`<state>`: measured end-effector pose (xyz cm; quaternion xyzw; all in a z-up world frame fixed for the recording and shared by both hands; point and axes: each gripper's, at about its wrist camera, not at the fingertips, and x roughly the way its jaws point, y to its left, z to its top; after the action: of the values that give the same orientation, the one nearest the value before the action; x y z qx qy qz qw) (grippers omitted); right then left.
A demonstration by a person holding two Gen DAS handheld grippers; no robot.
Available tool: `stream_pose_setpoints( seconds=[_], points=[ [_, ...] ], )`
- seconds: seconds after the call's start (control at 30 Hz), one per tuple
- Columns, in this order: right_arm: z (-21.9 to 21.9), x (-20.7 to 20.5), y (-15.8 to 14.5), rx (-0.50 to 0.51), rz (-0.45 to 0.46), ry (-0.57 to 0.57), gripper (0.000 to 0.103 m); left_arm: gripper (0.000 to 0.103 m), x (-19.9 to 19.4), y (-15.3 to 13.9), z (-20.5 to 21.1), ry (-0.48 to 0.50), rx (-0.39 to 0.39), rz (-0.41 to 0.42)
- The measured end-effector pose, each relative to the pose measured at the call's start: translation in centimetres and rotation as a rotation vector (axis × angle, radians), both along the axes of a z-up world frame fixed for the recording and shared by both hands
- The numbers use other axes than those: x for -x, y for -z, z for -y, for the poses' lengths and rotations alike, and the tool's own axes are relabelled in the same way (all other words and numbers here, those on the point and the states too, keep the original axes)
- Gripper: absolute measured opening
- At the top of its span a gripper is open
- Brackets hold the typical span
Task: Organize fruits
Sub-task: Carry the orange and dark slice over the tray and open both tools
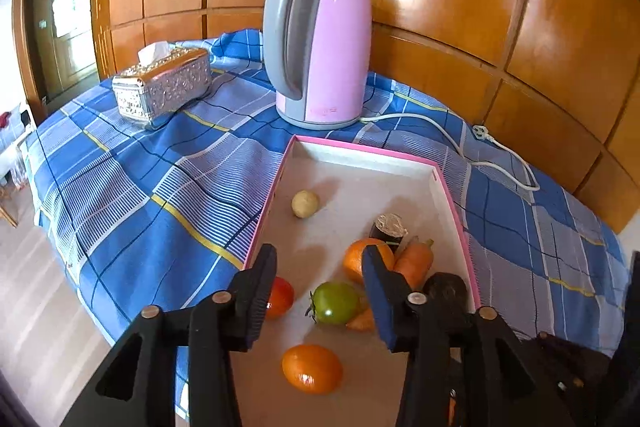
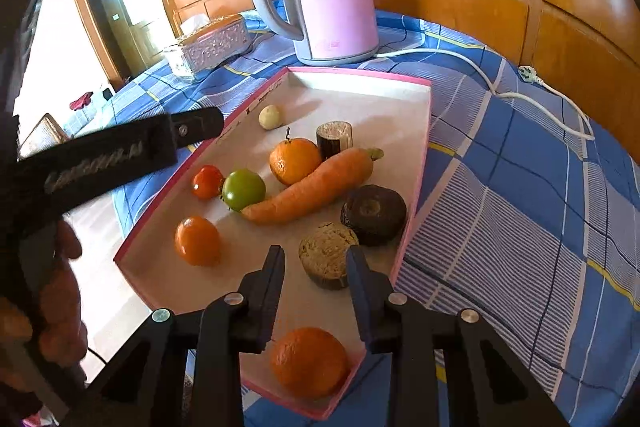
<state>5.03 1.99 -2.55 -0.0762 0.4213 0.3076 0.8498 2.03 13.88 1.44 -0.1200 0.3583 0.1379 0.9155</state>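
The pink-edged tray (image 2: 420, 147) is used as the landmark. A carrot (image 2: 308, 187) is seen in its middle, with a green tomato (image 2: 243, 189) at its thin tip and a red tomato (image 2: 207, 181) beside that. An orange (image 2: 309, 361) is seen in the near corner. The left gripper (image 1: 320, 261) is held apart over the tray (nothing is pinched). The right gripper (image 2: 316, 261) is held apart too, with a cut pale vegetable piece (image 2: 326, 254) just past its tips
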Motion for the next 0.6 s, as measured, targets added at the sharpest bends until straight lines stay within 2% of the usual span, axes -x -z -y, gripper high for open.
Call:
stream_pose_setpoints(
  seconds=[0.4,0.6],
  points=[
    [0.7,1.6,-0.9,-0.014,0.048,0.041,0.033,0.054,1.1,-0.5,1.5,0.027,-0.033,0.015],
    [1.4,2.0,-1.7,-0.026,0.076,0.098,0.034,0.056,1.7,-0.7,1.8,0.025,-0.036,0.022]
  ],
)
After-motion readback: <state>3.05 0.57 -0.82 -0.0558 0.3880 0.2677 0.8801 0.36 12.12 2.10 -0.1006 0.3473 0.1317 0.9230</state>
